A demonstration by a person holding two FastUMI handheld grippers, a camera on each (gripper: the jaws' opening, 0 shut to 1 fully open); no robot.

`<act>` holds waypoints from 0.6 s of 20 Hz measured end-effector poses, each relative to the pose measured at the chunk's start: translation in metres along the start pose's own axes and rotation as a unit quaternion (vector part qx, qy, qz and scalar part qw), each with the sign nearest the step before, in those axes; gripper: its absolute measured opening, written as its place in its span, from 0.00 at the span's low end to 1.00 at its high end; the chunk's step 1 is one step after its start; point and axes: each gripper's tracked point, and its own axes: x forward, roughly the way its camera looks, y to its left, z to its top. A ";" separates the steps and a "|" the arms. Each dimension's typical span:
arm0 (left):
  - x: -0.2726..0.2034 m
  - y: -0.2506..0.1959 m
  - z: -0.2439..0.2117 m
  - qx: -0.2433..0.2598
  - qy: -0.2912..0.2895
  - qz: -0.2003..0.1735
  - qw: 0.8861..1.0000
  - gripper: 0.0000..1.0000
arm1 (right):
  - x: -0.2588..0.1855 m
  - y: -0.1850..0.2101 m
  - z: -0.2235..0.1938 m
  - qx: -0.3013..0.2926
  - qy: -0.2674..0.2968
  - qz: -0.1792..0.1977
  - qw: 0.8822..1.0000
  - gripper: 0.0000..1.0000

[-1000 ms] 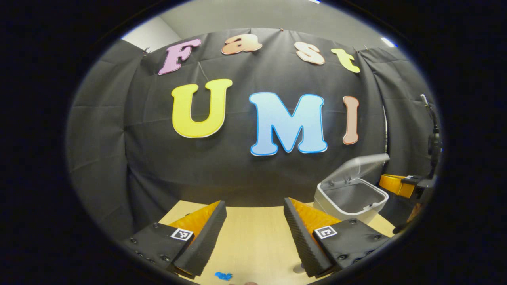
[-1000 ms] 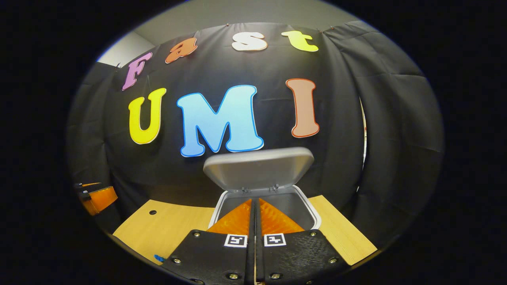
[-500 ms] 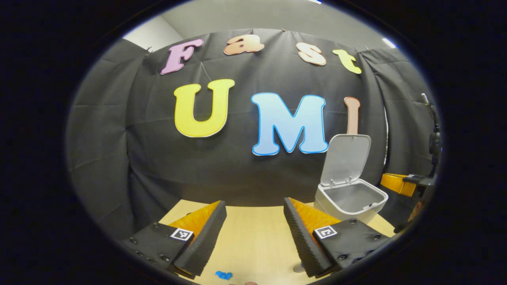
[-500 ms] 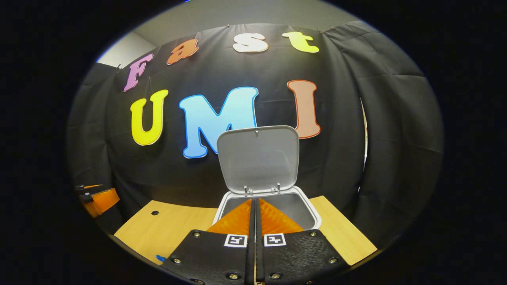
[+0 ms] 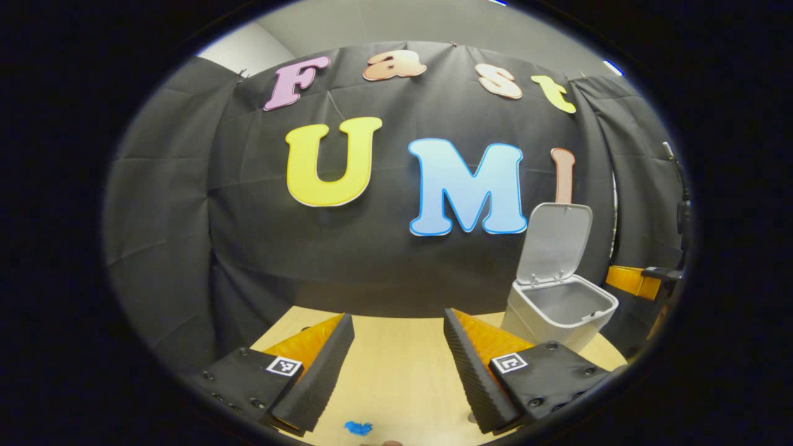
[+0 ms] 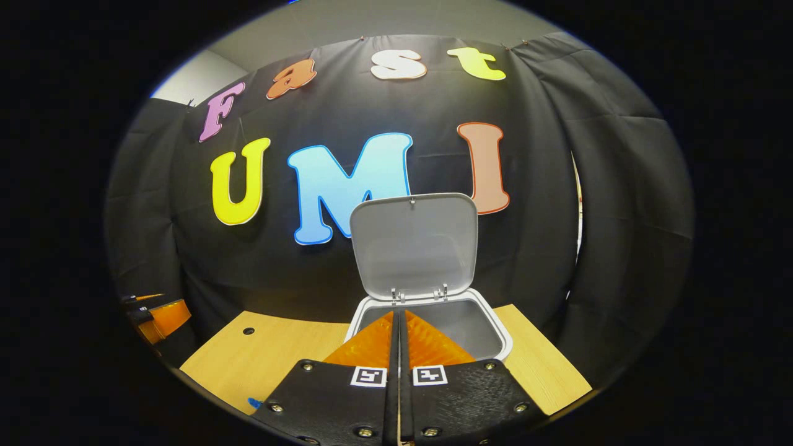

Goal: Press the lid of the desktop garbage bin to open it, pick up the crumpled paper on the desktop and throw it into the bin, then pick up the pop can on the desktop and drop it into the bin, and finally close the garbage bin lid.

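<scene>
The white desktop bin point(image 6: 499, 339) stands straight ahead in the right gripper view, its grey lid point(image 6: 415, 244) raised upright against the black wall. My right gripper point(image 6: 398, 314) is shut with nothing in it, its tips just above the bin's near rim. In the left gripper view the bin point(image 5: 538, 323) sits at the right on the table, its lid point(image 5: 554, 240) also standing up. My left gripper point(image 5: 396, 319) is open and empty over the wooden table, to the left of the bin.
The light wooden table point(image 5: 396, 378) carries a small blue mark point(image 5: 358, 427) near its front. A round hole point(image 6: 248, 331) shows in the tabletop left of the bin. Black cloth walls close in the back and sides.
The bin's lid has swung from half raised to fully upright. Both grippers have shifted only slightly; the right stays shut, the left stays open.
</scene>
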 end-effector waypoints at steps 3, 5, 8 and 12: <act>0.000 0.011 -0.014 0.000 0.011 0.007 1.000 0.96 | 0.000 0.001 -0.002 -0.002 0.003 0.006 1.000 0.01; -0.001 0.016 -0.025 0.001 0.019 0.011 1.000 0.96 | -0.001 0.002 -0.002 -0.004 0.006 0.010 1.000 0.01; -0.003 0.023 -0.042 0.000 0.032 0.012 0.999 0.96 | -0.001 0.003 -0.002 -0.006 0.010 0.014 1.000 0.01; -0.004 0.028 -0.063 -0.004 0.041 0.010 0.999 0.96 | -0.002 0.004 -0.004 -0.007 0.015 0.018 1.000 0.01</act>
